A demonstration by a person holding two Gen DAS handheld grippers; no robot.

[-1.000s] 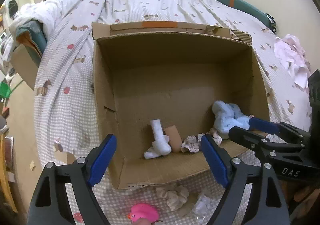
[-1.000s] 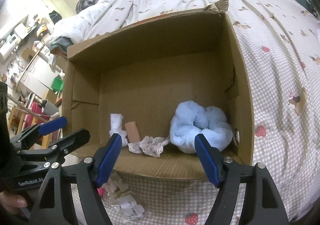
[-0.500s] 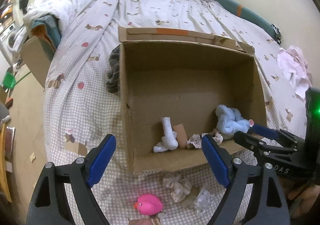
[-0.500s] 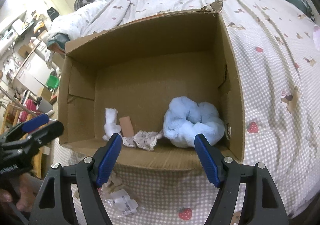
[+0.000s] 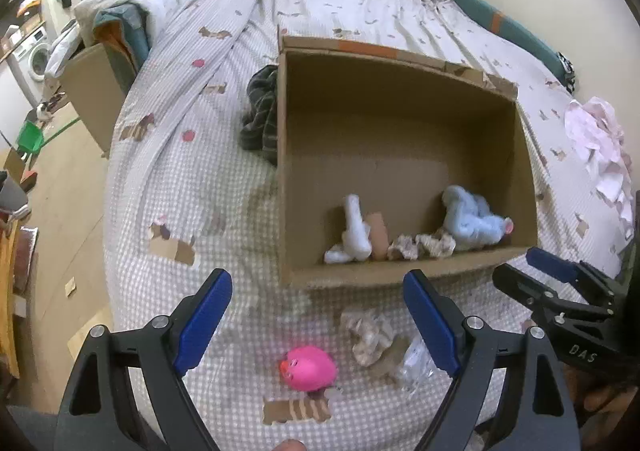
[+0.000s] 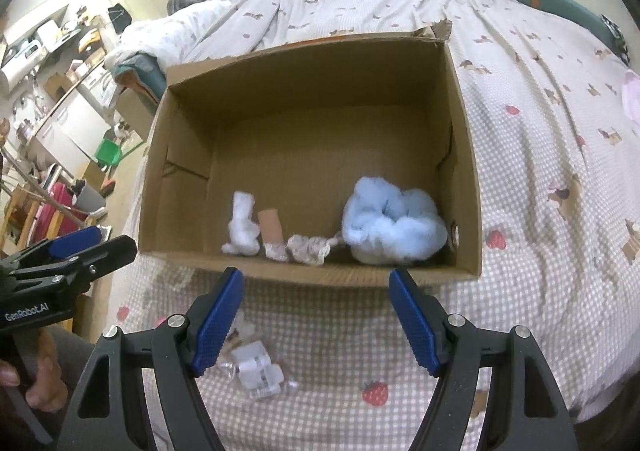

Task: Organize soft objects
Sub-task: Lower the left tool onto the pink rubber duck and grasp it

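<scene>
- you're partway there i'd say: the cardboard box [image 5: 400,155] in the middle of the frame already has a light blue plush [image 6: 394,227], a white sock [image 6: 242,229], a lacy scrap [image 6: 310,249] and a small tan roll [image 6: 271,226], all lined up along its near wall.
- still out on the bed [image 5: 168,179]: a pink toy [image 5: 308,367] bottom centre of the left view, a crumpled patterned cloth [image 5: 370,335] just to its right, and a clear plastic wrapper [image 6: 256,369] touching that cloth.
- there's also a dark striped garment [image 5: 260,115] tucked against the box's left outer wall, and pinkish fabric [image 5: 598,147] at the right edge. probably on your list too.
- your left hand-held gripper [image 5: 318,325] is spread wide with nothing in it, hovering over the pink toy. the right hand-held gripper [image 6: 316,319] is spread and empty too, just short of the box's near wall.
- hard to tell: the plush is blurry in the left view, and i can't make out what's inside the wrapper. the box's near wall hides the bottoms of the things inside.
</scene>
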